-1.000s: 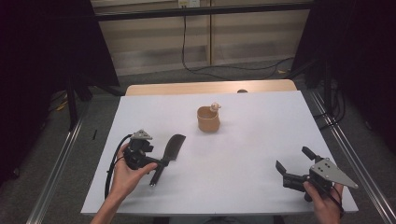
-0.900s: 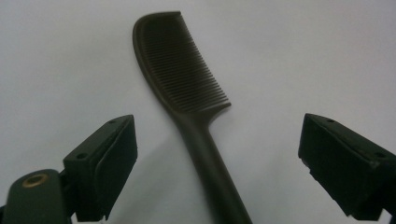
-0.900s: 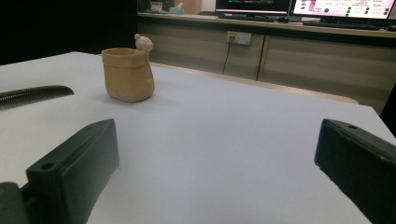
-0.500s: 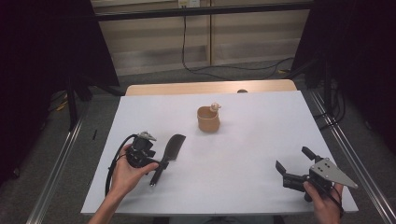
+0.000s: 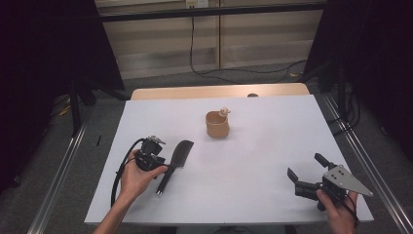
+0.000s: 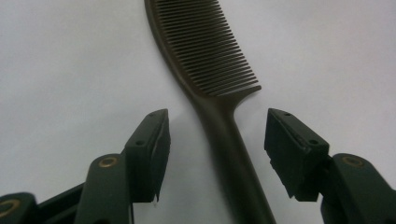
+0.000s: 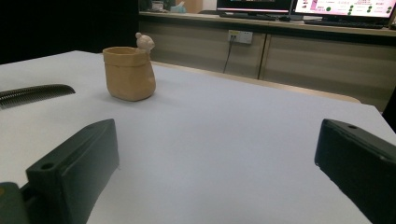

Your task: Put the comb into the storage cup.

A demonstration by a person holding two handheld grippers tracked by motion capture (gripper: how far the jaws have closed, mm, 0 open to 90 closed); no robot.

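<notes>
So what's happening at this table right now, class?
A person holds a claw in each hand. The left claw is open, its jaws on either side of the handle of a dark comb lying flat on the white table, not yet closed on it. The right claw waits open, apart from the tan cup.

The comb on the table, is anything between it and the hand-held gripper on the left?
Nothing visible. The left hand-held gripper is open, its jaws on either side of the comb handle, with bare white table between them.
</notes>
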